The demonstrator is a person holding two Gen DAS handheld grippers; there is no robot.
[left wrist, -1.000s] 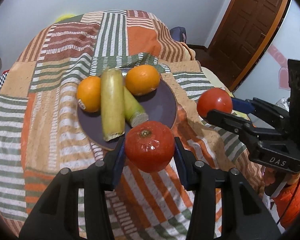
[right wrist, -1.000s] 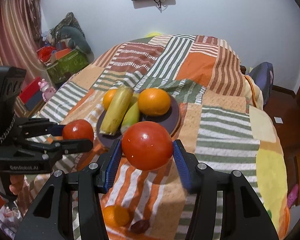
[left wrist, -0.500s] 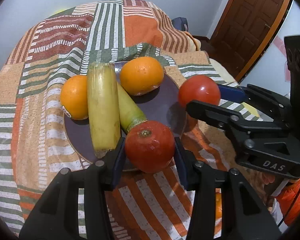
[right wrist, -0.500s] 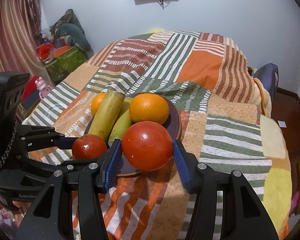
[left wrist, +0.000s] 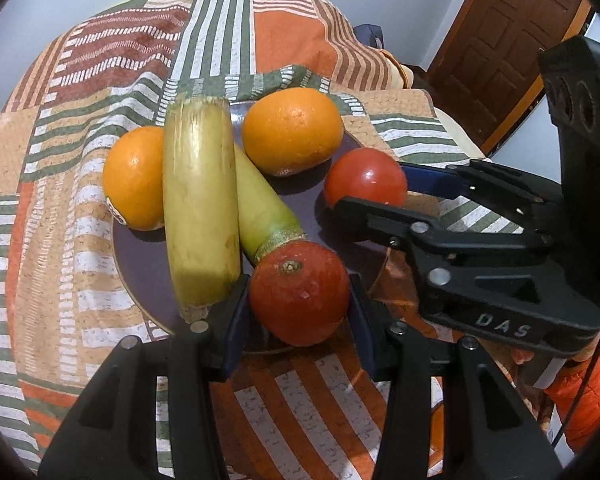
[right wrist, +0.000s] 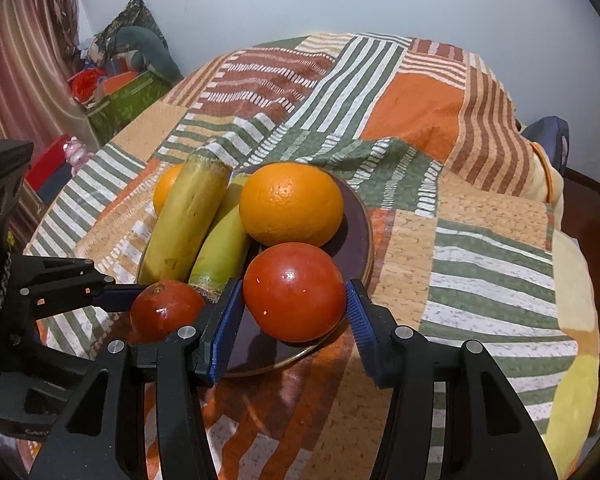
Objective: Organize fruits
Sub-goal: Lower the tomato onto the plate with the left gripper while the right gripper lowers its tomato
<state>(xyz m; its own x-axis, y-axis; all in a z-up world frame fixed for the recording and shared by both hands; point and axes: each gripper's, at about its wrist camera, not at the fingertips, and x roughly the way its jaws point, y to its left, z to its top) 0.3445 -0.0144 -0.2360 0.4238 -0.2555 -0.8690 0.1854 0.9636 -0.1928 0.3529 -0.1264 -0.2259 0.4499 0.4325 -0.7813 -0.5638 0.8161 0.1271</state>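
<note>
Our left tongs [left wrist: 299, 306] are squeezing a dark red tomato [left wrist: 299, 295] between their blue pads, and our right tongs [right wrist: 294, 306] are squeezing a bright red tomato [right wrist: 295, 297] the same way. Both tomatoes are hanging just over the near side of the purple plate [left wrist: 140, 256], and we cannot tell if they are touching it.

We are trying to put both tomatoes on the plate with the other fruit. The plate is already quite full. Two long yellow-green fruits [left wrist: 199, 204] are lying across the middle, with one orange [left wrist: 134, 178] on the left and a bigger orange [left wrist: 292, 130] at the back. So we are looking for the bare spots at the front and the right.

To do this well, we are thinking small and slow. We are lowering each tomato until it is sitting on the plate, and only then opening the tongs a little. Tomatoes are round and smooth, so we think they could roll off the rim if we are letting go too high. They are soft too, so we are not squeezing harder.

The two tongs are very close together here, so we are keeping them from bumping. Setting one tomato down first may be safer.

All around the plate is the stripy cloth [right wrist: 480, 280] on the tabletop.
</note>
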